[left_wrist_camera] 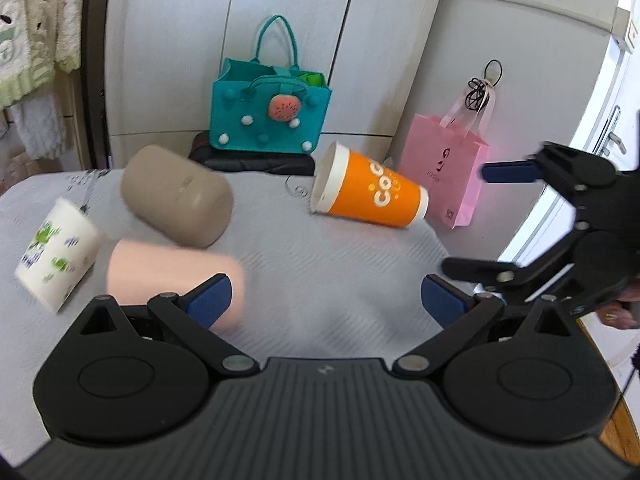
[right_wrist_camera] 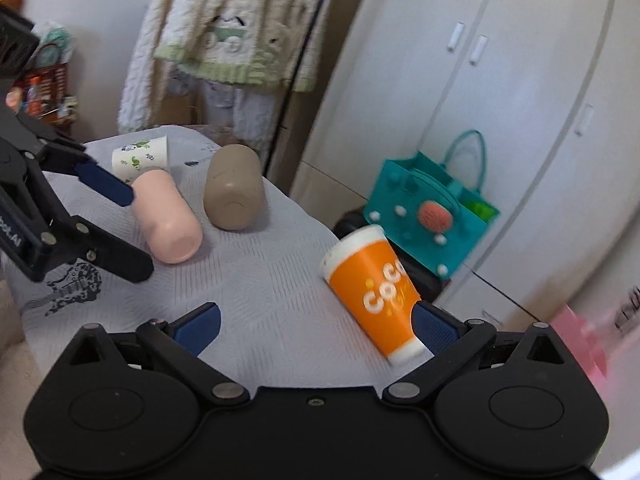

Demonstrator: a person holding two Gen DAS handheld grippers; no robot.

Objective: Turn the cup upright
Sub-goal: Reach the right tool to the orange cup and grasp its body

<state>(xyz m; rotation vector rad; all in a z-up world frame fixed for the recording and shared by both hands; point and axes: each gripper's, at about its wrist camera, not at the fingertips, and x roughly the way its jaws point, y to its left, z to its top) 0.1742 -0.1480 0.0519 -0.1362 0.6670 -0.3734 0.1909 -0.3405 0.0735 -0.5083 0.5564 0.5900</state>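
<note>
Several cups lie on their sides on a grey cloth-covered table [left_wrist_camera: 320, 272]. An orange cup [left_wrist_camera: 370, 192] lies at the far right; in the right wrist view [right_wrist_camera: 376, 296] its base is next to the right finger. A pink cup [left_wrist_camera: 172, 280] lies just beyond my left gripper's left finger. A taupe cup [left_wrist_camera: 176, 196] and a white frog-print cup [left_wrist_camera: 58, 252] lie further left. My left gripper [left_wrist_camera: 324, 300] is open and empty. My right gripper [right_wrist_camera: 316, 326] is open and empty; it also shows in the left wrist view [left_wrist_camera: 476, 220].
A teal felt bag [left_wrist_camera: 270, 114] and a pink paper bag [left_wrist_camera: 444, 172] stand beyond the table's far edge, in front of white cupboards. Clothing [right_wrist_camera: 228, 36] hangs at the left. The table's right edge runs close to the orange cup.
</note>
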